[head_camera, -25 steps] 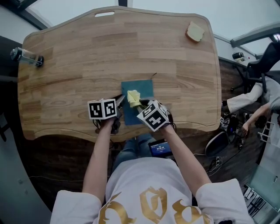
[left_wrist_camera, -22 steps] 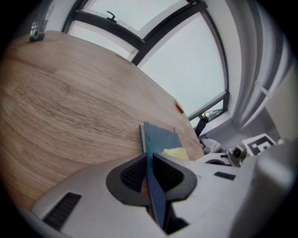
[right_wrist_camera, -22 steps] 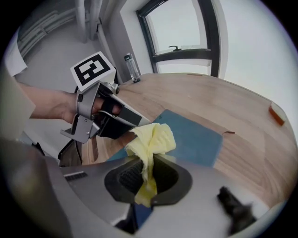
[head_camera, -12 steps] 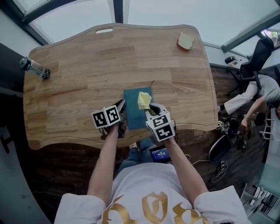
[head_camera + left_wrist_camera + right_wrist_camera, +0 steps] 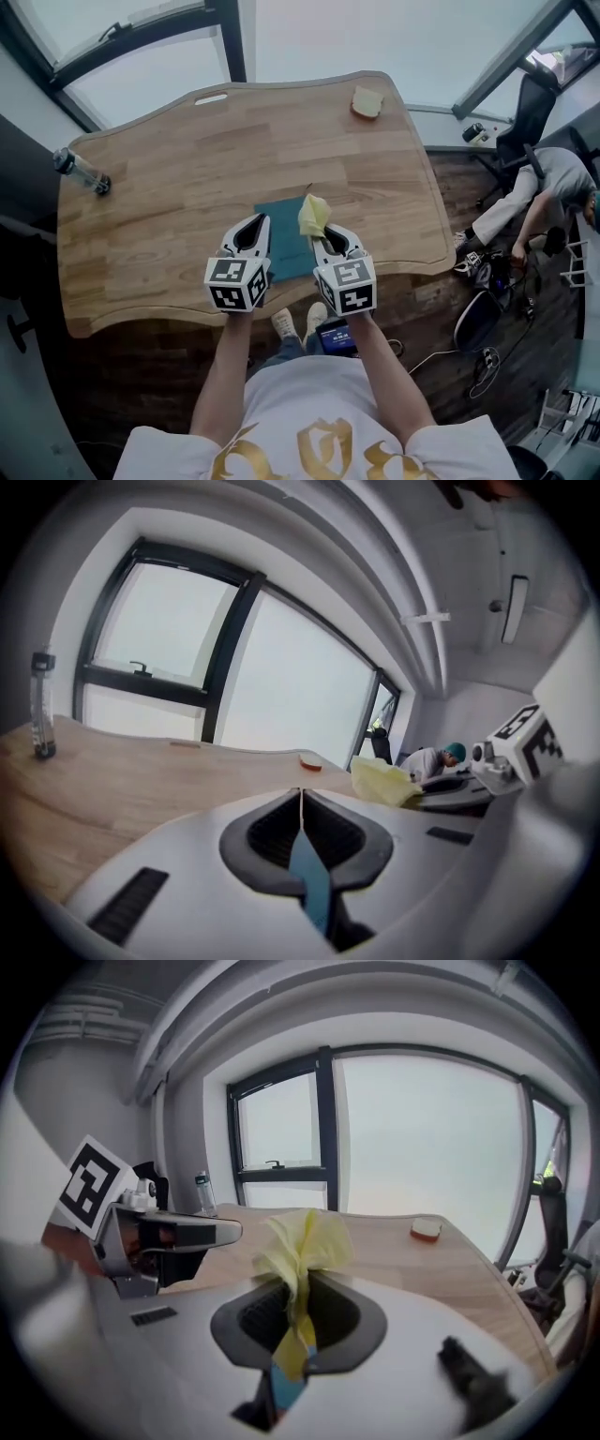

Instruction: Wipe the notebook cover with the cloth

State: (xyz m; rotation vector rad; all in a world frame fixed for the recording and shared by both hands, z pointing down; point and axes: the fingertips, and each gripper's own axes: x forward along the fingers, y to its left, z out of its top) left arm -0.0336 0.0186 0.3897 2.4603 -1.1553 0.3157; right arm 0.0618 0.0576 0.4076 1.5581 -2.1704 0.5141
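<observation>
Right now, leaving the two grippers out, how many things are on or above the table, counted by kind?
teal notebook: 1
yellow cloth: 1
bottle: 1
tan sponge-like piece: 1
Total: 4

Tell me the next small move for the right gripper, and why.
Probably tilt the right gripper down until the yellow cloth touches the teal notebook cover. The cloth is clamped in its jaws but sticks upward, seemingly clear of the cover.
</observation>
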